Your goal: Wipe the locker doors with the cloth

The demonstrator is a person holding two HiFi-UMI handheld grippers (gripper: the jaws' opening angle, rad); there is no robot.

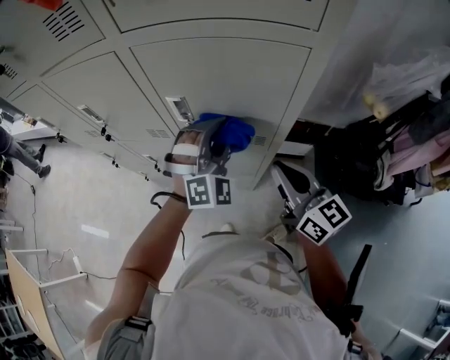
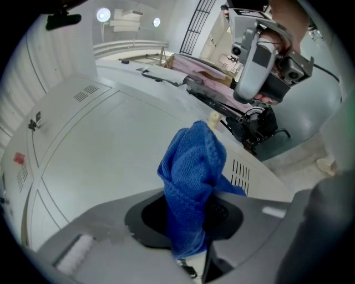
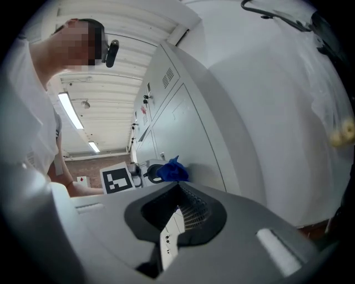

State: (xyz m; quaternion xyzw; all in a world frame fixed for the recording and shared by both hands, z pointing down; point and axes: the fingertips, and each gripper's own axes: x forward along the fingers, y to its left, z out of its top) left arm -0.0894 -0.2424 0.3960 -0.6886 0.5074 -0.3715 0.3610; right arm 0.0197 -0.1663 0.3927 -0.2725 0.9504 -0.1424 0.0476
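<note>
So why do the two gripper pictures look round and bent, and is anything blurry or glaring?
Left gripper view: a wide lens rounds the frame, darkens the corners and bends the edges of the locker door; the blue cloth is sharp, a ceiling lamp glares. Right gripper view: same bending, bright strip lights. Head view: straighter lines, even light.

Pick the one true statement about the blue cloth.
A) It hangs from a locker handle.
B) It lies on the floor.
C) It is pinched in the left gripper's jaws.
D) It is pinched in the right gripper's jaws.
C: in the left gripper view the blue cloth stands up from between the jaws of the left gripper, which are closed on it, in front of the locker door.
</note>
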